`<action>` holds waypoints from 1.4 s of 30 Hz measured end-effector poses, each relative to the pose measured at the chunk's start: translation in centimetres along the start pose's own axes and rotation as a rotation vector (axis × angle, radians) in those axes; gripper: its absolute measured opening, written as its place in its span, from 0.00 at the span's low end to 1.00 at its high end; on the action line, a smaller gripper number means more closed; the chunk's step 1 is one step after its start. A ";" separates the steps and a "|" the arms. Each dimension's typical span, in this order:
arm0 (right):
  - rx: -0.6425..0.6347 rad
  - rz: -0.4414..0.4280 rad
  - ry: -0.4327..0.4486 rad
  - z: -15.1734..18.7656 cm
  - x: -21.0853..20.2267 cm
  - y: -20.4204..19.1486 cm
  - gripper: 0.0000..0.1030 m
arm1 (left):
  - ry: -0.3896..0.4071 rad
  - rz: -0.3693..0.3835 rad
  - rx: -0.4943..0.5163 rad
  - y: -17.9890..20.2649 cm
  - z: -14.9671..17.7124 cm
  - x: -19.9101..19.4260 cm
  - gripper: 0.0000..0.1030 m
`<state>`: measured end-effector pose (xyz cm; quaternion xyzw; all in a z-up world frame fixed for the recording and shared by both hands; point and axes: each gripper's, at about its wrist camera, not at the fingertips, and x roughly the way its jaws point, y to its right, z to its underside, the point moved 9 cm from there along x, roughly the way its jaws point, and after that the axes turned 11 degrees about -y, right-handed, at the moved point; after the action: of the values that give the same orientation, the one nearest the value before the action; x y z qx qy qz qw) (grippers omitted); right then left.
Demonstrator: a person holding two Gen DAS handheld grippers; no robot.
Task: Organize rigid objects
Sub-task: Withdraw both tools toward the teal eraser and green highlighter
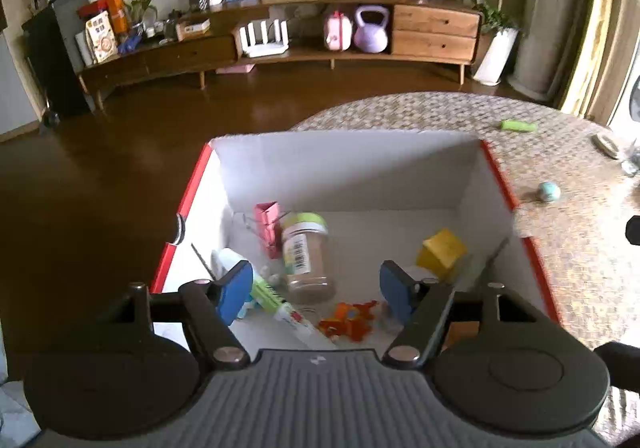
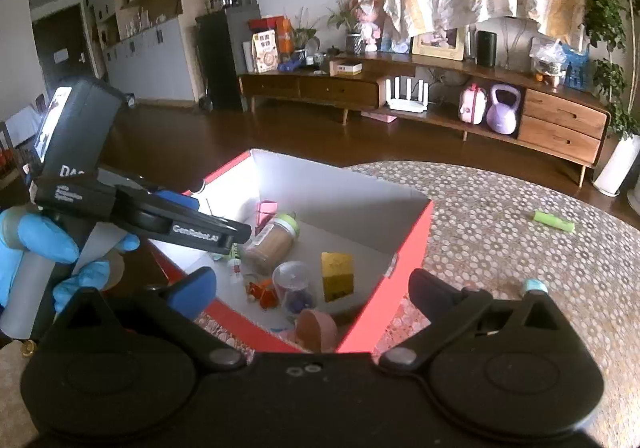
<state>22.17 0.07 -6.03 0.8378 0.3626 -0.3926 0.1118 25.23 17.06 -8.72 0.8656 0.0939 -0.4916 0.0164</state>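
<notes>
So the red box (image 1: 516,191) with plain white inside walls sat at the edge of the bench (image 1: 568,248), already stuffed with odds and ends: a clear jar (image 1: 306,260) with a green lid lying on its side, a yellow block (image 1: 440,252), a small pink carton (image 1: 269,228), a tube (image 1: 280,302) and some orange bits (image 1: 352,322). The left gripper (image 1: 316,294) hung over the box with its jaws spread and nothing between them. The right gripper (image 2: 312,294) was spread wide and empty too, while a green stick (image 2: 554,221) and a little blue ball (image 1: 548,191) lay out on the bench.
</notes>
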 end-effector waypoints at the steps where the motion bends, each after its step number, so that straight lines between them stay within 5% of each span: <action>1: 0.002 0.004 0.003 0.2 -0.4 0.3 1.00 | 0.007 0.003 0.003 0.3 0.1 -0.5 0.70; 5: 0.017 0.018 0.011 1.6 -2.3 1.8 1.00 | 0.048 0.012 0.016 2.2 0.4 -2.2 0.78; 23: 0.150 0.193 -0.004 6.6 -8.8 15.3 1.00 | 0.128 0.123 0.118 16.0 0.6 -5.1 0.78; 30: 0.143 0.243 -0.041 6.1 -7.7 20.4 1.00 | 0.108 0.144 0.120 22.3 -0.6 -2.4 0.78; 42: 0.022 0.278 -0.100 0.8 -0.6 28.8 0.98 | 0.159 0.048 0.022 28.0 -4.0 5.3 0.78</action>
<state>41.51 -21.15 -8.90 0.8605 0.2326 -0.4186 0.1739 36.24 -9.22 -12.96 0.9040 0.0686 -0.4218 0.0111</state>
